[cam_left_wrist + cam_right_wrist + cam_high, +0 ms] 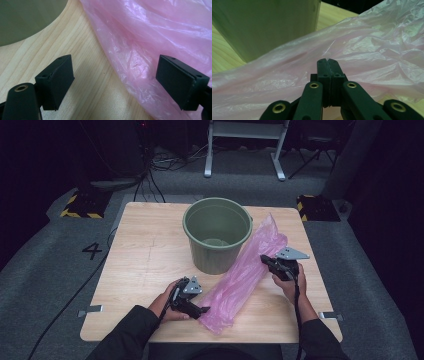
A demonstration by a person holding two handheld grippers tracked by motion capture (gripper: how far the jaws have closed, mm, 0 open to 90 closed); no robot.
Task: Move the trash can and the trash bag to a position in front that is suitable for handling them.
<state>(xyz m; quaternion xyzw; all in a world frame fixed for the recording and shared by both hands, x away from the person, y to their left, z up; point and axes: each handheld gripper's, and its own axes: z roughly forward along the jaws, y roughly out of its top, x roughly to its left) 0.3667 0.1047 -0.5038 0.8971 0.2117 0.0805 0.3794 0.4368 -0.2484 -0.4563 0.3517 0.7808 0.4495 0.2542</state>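
Observation:
A crumpled pink plastic bag lies stretched across the wooden table, running from the near edge up past the right side of a green bucket. My left gripper rests at the bag's near end, open. In the left gripper view its jaws stand wide apart, with the bag's edge between them and the bucket at the upper left. My right gripper is at the bag's right edge, partway up. Its jaws are pressed together on a ridge of the pink film, with the bucket's wall just behind.
The bucket stands upright and open at the table's far middle. Cables trail over the grey floor on the left, near a painted number 4. Yellow-and-black striped blocks sit off the far corners. White frame legs stand behind.

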